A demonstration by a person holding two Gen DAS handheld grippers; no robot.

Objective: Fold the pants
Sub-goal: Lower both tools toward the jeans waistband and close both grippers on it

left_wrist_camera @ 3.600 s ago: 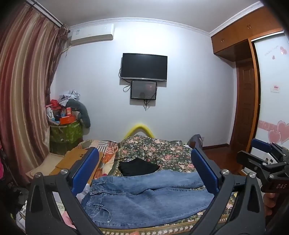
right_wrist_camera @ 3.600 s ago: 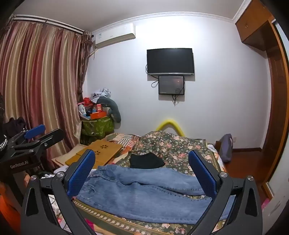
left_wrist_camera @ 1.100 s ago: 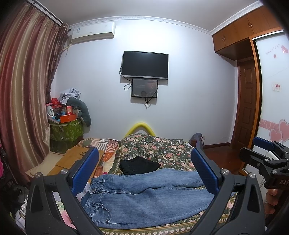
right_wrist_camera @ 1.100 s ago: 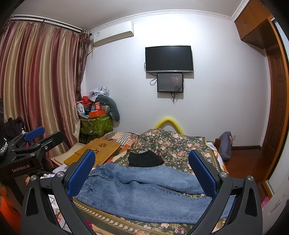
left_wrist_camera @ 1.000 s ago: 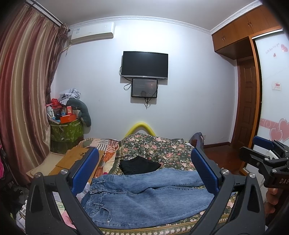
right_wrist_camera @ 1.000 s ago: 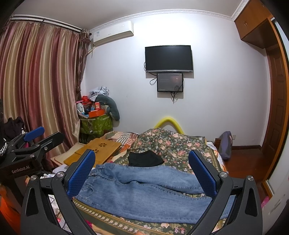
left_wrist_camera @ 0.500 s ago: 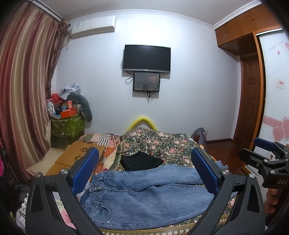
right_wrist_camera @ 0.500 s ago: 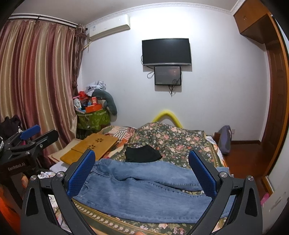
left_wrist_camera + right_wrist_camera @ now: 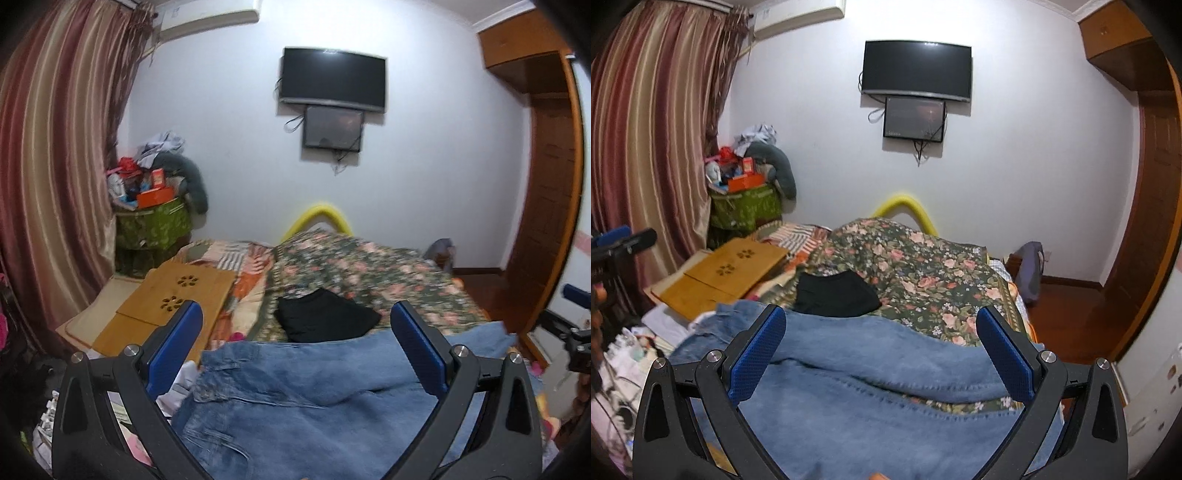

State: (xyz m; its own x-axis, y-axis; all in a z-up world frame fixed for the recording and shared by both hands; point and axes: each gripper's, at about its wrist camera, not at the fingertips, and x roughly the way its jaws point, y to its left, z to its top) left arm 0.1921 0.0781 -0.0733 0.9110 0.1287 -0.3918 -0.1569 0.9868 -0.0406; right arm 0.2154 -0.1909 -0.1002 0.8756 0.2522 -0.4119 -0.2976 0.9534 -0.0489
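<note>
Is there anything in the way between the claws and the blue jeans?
Nothing visible. Both the left claw and right claw are open just above the jeans. The black cloth lies beyond them.

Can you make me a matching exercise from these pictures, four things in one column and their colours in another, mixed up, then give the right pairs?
Things:
1. jeans
2. garment lying beyond the jeans
3. lap desk
4. curved bar at the far end of the bed

Colours:
A. yellow
B. blue
C. light wood
D. black

Pairs: 1-B, 2-D, 3-C, 4-A
</note>
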